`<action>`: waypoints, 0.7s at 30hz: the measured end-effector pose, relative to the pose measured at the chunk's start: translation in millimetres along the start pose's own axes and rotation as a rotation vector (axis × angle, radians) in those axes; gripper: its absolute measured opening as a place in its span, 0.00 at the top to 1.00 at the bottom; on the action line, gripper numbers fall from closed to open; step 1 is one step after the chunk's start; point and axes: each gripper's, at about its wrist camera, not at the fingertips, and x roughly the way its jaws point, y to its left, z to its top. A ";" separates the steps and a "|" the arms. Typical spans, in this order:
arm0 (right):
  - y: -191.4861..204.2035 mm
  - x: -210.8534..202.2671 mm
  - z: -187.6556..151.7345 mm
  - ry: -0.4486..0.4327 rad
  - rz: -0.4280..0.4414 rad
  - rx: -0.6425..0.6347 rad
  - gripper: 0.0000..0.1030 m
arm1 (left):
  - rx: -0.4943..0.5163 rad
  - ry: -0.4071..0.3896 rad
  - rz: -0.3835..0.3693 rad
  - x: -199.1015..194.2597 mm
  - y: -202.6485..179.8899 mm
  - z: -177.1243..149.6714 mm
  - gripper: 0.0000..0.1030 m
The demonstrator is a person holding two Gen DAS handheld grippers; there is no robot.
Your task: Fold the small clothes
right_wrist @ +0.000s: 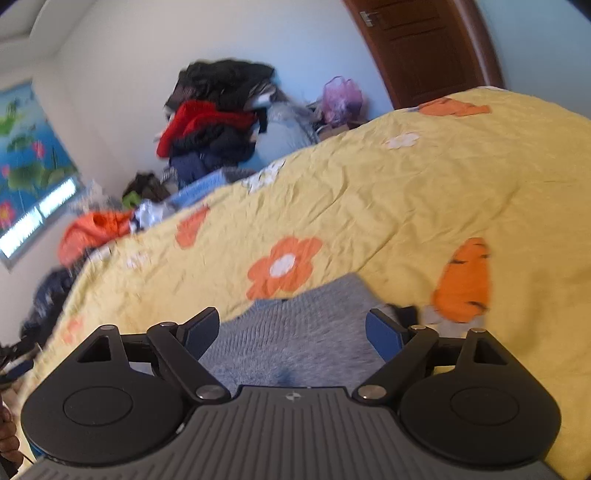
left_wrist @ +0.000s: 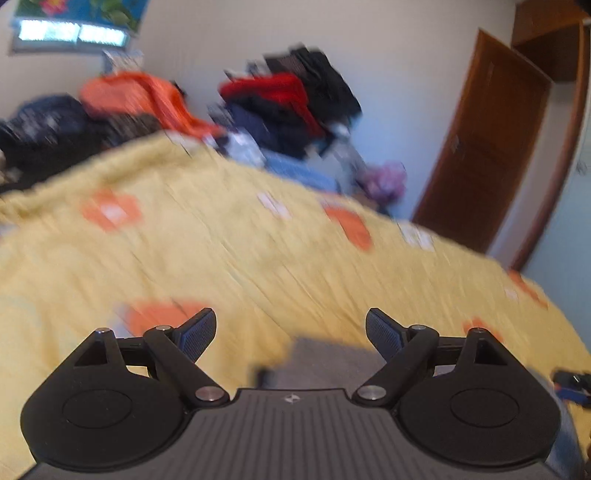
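On the yellow bed (right_wrist: 406, 192), a soft, limp grey knit (right_wrist: 295, 332) lies under both gaping, empty tools, left tool (left_wrist: 291, 332) and right tool (right_wrist: 291, 334); probably best pinched at an edge.

both views are taken from cameras mounted on the grippers, looking forward along the fingers and somewhat down, low and close over the bed (left_wrist: 229, 236). in the left wrist view the left gripper (left_wrist: 290, 334) is seen at the bottom edge, the bed tilted down to the right, the picture blurred. in the right wrist view the right gripper (right_wrist: 290, 332) is seen at the bottom, the bed (right_wrist: 388, 192) tilted up to the right, with a grey garment (right_wrist: 295, 332) just ahead. shared by both are the bed, the clothes pile (left_wrist: 288, 107) (right_wrist: 218, 110) by the wall, the door (left_wrist: 484, 140) (right_wrist: 424, 44) and the poster (left_wrist: 77, 11) (right_wrist: 26, 147).
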 end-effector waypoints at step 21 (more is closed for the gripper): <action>55.6 -1.4 -23.0 -0.036 -0.107 -0.304 0.01 | 0.337 0.071 0.052 13.1 -95.4 -44.3 0.12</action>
